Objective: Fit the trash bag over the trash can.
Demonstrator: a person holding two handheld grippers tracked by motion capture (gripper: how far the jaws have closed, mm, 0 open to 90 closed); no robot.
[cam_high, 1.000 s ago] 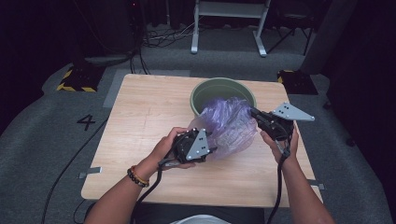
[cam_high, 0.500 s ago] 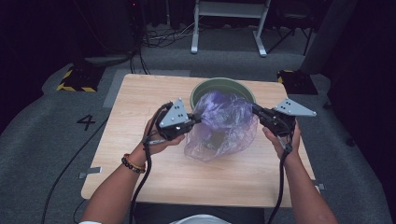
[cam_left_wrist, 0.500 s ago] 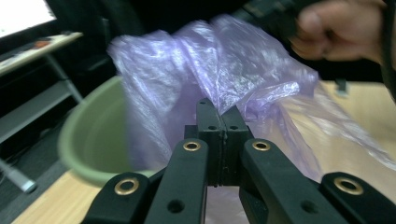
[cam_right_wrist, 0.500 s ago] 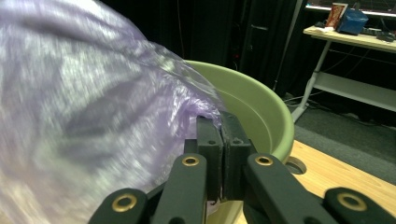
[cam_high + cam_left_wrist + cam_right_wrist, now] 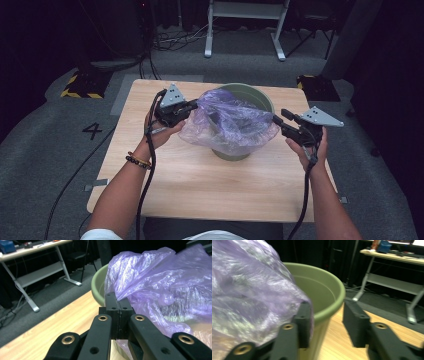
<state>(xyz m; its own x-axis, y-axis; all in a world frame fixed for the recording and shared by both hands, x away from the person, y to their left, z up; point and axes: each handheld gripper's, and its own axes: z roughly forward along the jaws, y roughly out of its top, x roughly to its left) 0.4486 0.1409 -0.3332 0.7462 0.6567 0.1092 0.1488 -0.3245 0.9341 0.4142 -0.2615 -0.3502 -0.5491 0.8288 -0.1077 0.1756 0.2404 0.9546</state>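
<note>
A thin purple plastic bag (image 5: 230, 122) is draped over a green bucket (image 5: 255, 95) in the middle of the wooden table (image 5: 200, 185). My left gripper (image 5: 192, 106) is at the bag's left side and shut on its edge; in the left gripper view the gripper (image 5: 119, 307) pinches the bag's film (image 5: 162, 285) beside the bucket's rim (image 5: 98, 287). My right gripper (image 5: 277, 120) is at the bucket's right side. Its jaws have just been opening: the gripper (image 5: 328, 320) now straddles the green rim (image 5: 329, 307), with the bag (image 5: 249, 295) lying against one fingertip (image 5: 303, 320).
The bucket stands toward the table's far edge, with bare wood in front of it. Behind the table is grey floor with cables, a white metal desk frame (image 5: 245, 20) and yellow-black striped blocks (image 5: 80, 85). A "4" (image 5: 93, 131) is marked on the floor at left.
My left gripper has carried the bag's edge from the bag's front to the bucket's left side, spreading the bag over the rim. The right jaws have opened and released the bag.
</note>
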